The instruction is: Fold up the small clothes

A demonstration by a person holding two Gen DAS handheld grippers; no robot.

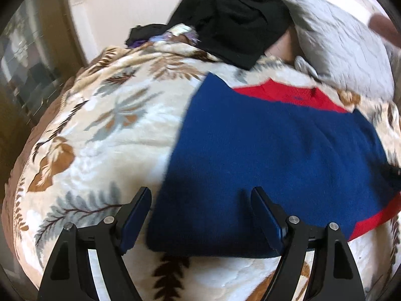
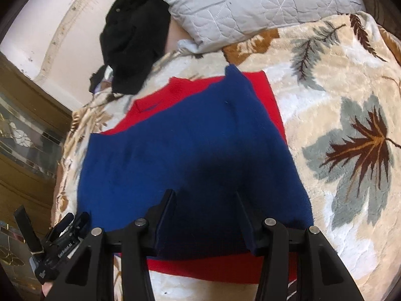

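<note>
A blue and red knit sweater (image 1: 270, 155) lies partly folded on a leaf-patterned blanket (image 1: 105, 130), its blue part laid over the red. My left gripper (image 1: 201, 195) is open and empty, just above the sweater's near left edge. In the right wrist view the sweater (image 2: 190, 150) fills the middle. My right gripper (image 2: 205, 199) is open and empty over its near blue edge, with a red strip below. The left gripper (image 2: 60, 240) shows at the lower left of that view.
A pile of black clothes (image 1: 233, 20) lies at the far end of the bed; it also shows in the right wrist view (image 2: 135, 35). A grey quilted pillow (image 2: 250, 7) lies beside it. A wooden cabinet with glass (image 2: 27, 135) stands left of the bed.
</note>
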